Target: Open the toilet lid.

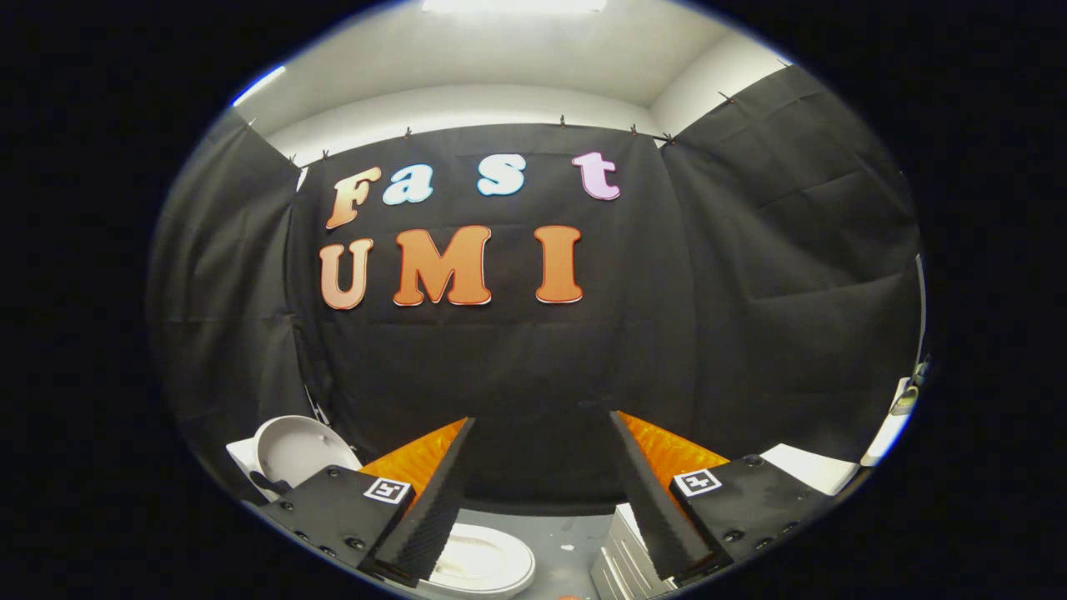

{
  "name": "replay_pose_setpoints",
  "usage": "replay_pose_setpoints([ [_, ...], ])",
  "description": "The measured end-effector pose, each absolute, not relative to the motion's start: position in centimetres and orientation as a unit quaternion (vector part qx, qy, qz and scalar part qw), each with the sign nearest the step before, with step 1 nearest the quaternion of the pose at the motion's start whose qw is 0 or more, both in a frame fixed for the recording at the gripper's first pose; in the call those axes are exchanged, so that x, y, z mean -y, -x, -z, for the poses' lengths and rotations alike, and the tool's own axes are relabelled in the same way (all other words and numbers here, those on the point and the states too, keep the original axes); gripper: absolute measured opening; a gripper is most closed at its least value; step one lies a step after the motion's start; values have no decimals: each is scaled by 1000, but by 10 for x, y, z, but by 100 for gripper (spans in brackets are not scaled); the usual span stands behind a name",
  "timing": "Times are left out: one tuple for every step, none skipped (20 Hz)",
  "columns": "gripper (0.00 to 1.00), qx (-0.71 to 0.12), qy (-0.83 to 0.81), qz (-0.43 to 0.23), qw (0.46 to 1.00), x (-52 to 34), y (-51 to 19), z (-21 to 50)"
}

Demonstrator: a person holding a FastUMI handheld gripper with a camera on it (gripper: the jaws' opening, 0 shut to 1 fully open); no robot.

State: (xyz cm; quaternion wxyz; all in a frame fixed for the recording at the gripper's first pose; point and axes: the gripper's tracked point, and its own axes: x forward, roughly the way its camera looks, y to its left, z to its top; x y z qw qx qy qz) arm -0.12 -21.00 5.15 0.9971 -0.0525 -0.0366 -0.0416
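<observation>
Black cloth walls the booth ahead. Beside the left finger, the toilet lid already stands upright above the open seat. With its fingers spread, the hand-held gripper grasps nothing (withdrawing clear seems wisest).

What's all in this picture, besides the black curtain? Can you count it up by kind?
Toilets: 1, with bowl and raised lid
White ridged boxes: 1
Grippers: 1, open, holding nothing
Gripper fingers: 2
Total: 5
</observation>
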Motion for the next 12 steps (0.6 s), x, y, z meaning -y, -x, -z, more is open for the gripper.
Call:
replay_pose_setpoints([
  [99,38,52,40,997,206,5,-56],
  [99,39,52,39,997,201,6,-61],
  [99,43,51,38,997,196,7,-65],
  [99,45,50,36,997,190,8,-68],
  [99,48,48,36,997,187,8,-71],
  [99,50,47,33,997,184,9,-71],
  [99,49,48,32,997,182,11,-71],
  [99,49,50,31,997,179,10,-70],
  [99,49,51,31,997,178,9,-71],
  [99,49,50,32,997,179,10,-71],
  [99,48,48,33,997,180,10,-70],
  [99,48,44,33,997,180,10,-69],
])
